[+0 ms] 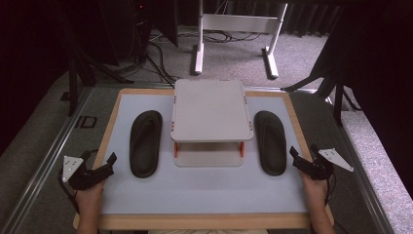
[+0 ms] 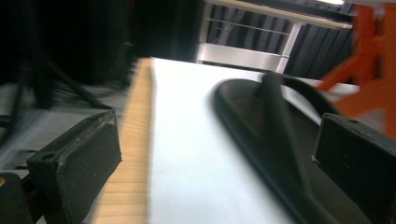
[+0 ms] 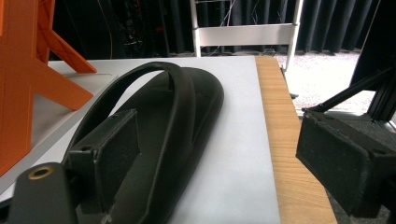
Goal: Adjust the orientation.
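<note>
Dark curtains and the white legs of another table [image 1: 234, 36] stand behind a wood-edged table [image 1: 204, 222] with a pale blue-grey top, set on grey carpet. At the middle of the top, toward twelve o'clock, stands a small two-level rack [image 1: 212, 109]: a pale grey upper shelf on orange posts over a lower shelf, both shelves bare as far as the high view shows. At nine o'clock from the rack lies a black flip-flop [image 1: 145, 143], flat on the table, long side running toward twelve. At three o'clock from the rack lies the second black flip-flop [image 1: 270, 142], laid the same way. Each sits just beside the rack without touching it.

At the table's seven o'clock corner a hand holds the left gripper [image 1: 108, 163], its jaws spread wide and holding nothing. In the left gripper view one jaw hangs over the wooden edge and the other sits near the left flip-flop [image 2: 275, 135]; that picture is blurred, so I cannot tell if it touches. At five o'clock the right gripper [image 1: 296, 158] is likewise spread wide and empty. In the right gripper view one jaw overlaps the near end of the right flip-flop [image 3: 159, 135], contact unclear, and the other hangs beyond the wooden edge.
</note>
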